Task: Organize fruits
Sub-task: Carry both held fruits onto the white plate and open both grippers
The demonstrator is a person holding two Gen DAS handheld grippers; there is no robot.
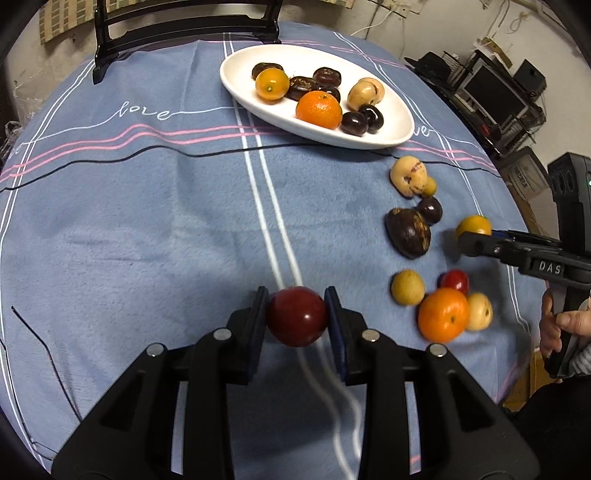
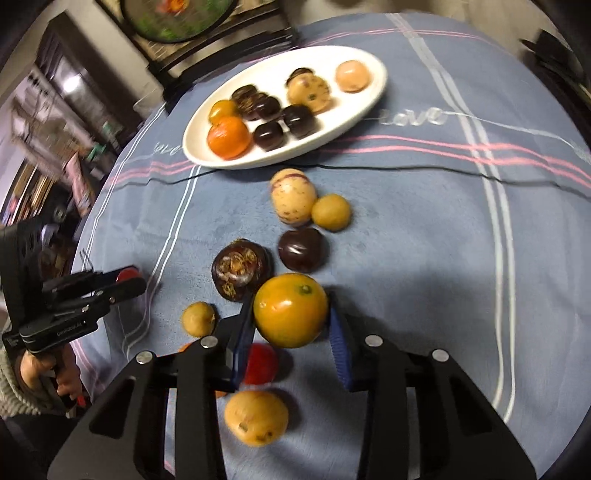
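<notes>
My left gripper (image 1: 297, 306) is shut on a dark red round fruit (image 1: 297, 317), held just above the blue tablecloth (image 1: 147, 221). It shows in the right wrist view as the left gripper (image 2: 129, 280) with the red fruit (image 2: 127, 274) at its tip. My right gripper (image 2: 291, 317) is shut on a yellow-orange fruit (image 2: 290, 314), which also appears as the yellow-orange fruit (image 1: 474, 224) in the right gripper (image 1: 467, 240). The white oval plate (image 1: 391, 122) at the back holds several fruits, among them an orange mandarin (image 1: 319, 110).
Loose fruits lie on the cloth: a pale speckled one (image 2: 293, 197), a dark plum (image 2: 303, 249), a brown-purple mangosteen (image 2: 242, 267), a small red one (image 2: 260, 363), a tan one (image 2: 256, 417), a mandarin (image 1: 443, 314). A black chair (image 1: 184, 33) stands behind the table. Shelves (image 1: 491, 92) are off right.
</notes>
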